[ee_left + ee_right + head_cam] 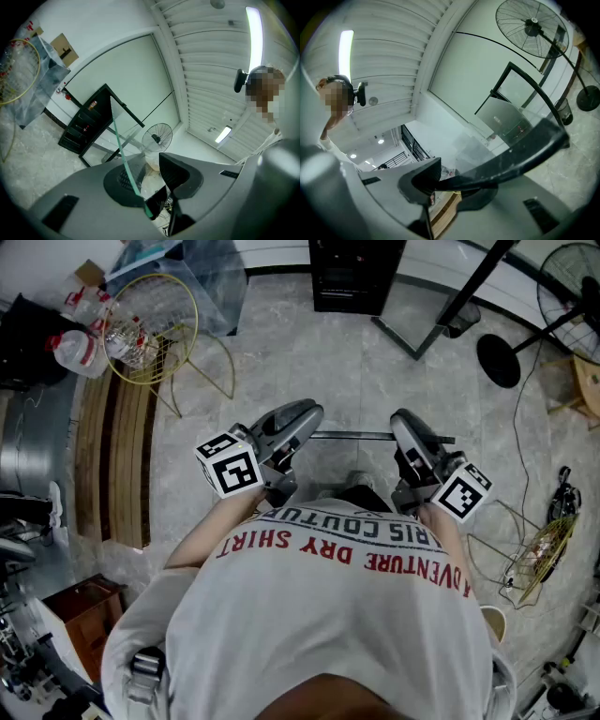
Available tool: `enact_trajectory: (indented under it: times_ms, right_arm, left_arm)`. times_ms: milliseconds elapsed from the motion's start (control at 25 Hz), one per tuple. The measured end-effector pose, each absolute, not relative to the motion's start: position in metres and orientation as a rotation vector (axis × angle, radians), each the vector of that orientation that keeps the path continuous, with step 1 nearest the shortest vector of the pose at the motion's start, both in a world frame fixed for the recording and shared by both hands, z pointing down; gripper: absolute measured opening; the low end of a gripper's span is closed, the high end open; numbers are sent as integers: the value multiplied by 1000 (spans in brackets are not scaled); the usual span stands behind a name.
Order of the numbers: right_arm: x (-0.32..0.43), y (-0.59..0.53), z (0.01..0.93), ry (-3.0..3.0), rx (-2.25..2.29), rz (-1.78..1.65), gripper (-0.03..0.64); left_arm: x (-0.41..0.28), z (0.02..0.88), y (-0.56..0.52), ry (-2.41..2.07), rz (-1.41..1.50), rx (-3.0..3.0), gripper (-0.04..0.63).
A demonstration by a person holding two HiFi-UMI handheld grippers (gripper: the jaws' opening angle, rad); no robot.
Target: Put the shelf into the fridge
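Standing on tiled floor [309, 352], person is holding glass shelf [352, 436] out ahead of chest, between both tongs. Left tongs [300, 418] are clamping shelf's 9 o'clock side, jaws closed down on green glass edge [123, 154]. Right tongs [405, 425] are gripping 3 o'clock side, jaws pinching dark trim strip [520, 154]. Black fridge [356, 273] is standing at 12 o'clock, well apart from shelf. Yellow wire basket [150, 329] is sitting at 10 o'clock, pedestal fan [567, 282] at 2 o'clock.
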State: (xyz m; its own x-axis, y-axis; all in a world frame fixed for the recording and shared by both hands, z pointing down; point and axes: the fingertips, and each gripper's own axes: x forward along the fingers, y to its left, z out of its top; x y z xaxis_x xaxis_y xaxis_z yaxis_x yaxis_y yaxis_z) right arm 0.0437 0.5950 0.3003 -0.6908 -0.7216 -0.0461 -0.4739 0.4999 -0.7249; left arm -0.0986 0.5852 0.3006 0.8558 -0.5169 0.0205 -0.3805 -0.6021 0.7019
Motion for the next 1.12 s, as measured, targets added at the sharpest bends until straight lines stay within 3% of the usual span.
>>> enact_trajectory:
  times_ms: [880,1120]
  right_arm:
    - [44,592,299,2426,-1028,-959,109]
    - [45,533,304,2457,-992,-949,109]
  left_arm:
    - [-98,302,581,-643,-237,2300,120]
    - [-97,307,525,-676,-246,2297,120]
